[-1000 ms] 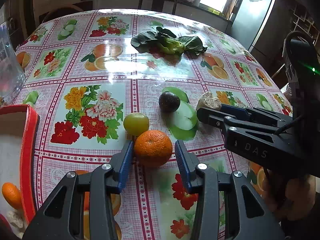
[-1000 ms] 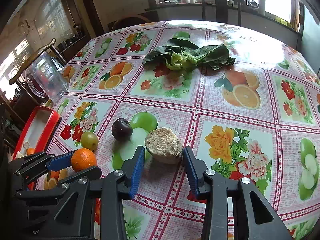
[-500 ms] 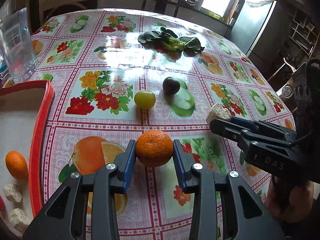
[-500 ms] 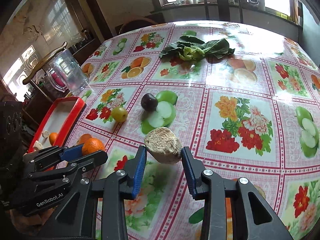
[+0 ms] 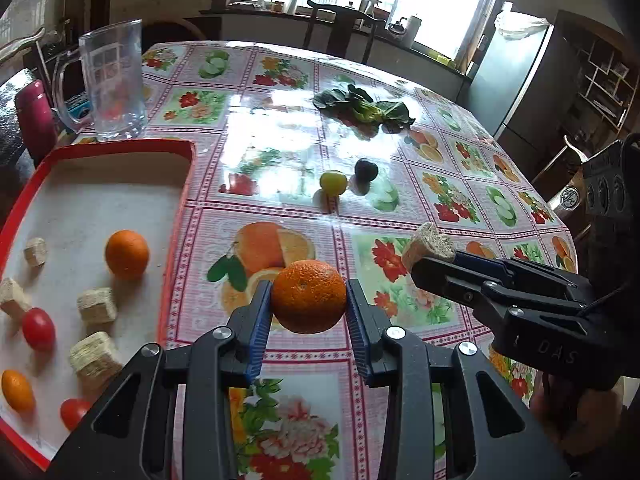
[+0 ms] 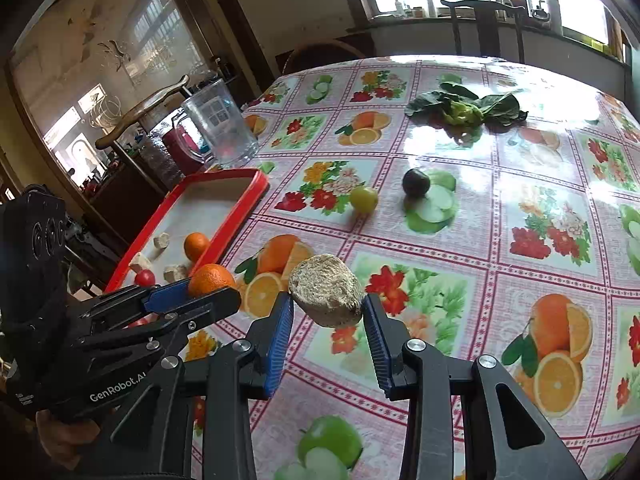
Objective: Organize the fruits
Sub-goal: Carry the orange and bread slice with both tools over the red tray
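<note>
The left gripper (image 5: 308, 308) has its jaws closed on an orange (image 5: 308, 297), held clear above the counter (image 5: 280, 152); the right gripper (image 6: 326, 320) has its jaws clamped on a tan chunk (image 6: 326, 290), also lifted. A second ago both pieces sat on the cloth between open-looking jaws; now they are raised and carried toward the red tray (image 5: 182, 216), which fills far more of the left view. The counter wears a glossy cloth printed with fruit and flowers, in a kitchen with bright windows, a chair and a tall grey fridge behind. In the tray lie one orange, one small orange fruit (image 5: 17, 390), two red tomatoes (image 5: 38, 328) and four tan blocks (image 5: 97, 305). Out on the cloth are one yellow-green fruit (image 5: 333, 183), one dark plum (image 5: 366, 169) just beside it, one bunch of greens (image 5: 366, 108) farther back, and one clear mug (image 5: 114, 80) beyond the tray.
</note>
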`<act>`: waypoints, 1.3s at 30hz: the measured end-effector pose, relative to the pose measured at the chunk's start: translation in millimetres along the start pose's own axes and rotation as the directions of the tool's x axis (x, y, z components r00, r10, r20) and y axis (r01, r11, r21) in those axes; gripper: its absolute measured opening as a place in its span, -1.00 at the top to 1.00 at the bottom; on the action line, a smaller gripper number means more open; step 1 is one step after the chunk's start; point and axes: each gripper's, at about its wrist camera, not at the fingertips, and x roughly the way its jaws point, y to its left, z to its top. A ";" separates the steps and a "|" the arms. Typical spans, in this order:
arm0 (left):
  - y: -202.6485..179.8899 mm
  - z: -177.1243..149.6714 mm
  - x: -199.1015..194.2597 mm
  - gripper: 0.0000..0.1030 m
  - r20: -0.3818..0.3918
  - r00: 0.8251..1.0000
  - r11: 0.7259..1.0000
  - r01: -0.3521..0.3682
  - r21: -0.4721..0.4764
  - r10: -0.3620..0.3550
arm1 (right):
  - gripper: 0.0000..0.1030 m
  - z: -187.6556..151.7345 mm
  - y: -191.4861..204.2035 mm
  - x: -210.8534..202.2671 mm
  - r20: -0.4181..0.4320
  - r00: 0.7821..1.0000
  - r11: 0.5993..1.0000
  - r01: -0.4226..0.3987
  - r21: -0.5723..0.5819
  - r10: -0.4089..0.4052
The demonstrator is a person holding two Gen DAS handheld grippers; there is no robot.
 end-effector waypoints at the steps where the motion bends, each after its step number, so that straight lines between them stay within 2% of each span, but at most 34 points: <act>1: 5.1 -2.4 -5.1 0.35 0.006 1.000 1.000 -0.007 -0.007 0.007 | 0.29 -2.0 4.9 -0.4 0.000 1.000 1.000 -0.007 -0.003 0.007; 21: 85.3 -51.9 -76.9 0.35 0.060 0.991 0.986 -0.112 -0.122 0.120 | 0.29 -33.1 92.1 -4.8 -0.023 0.995 0.990 -0.101 -0.093 0.100; 39: 143.3 -80.2 -104.5 0.35 0.062 0.978 0.961 -0.182 -0.208 0.199 | 0.29 -50.5 154.3 21.4 -0.099 0.983 0.969 -0.171 -0.177 0.156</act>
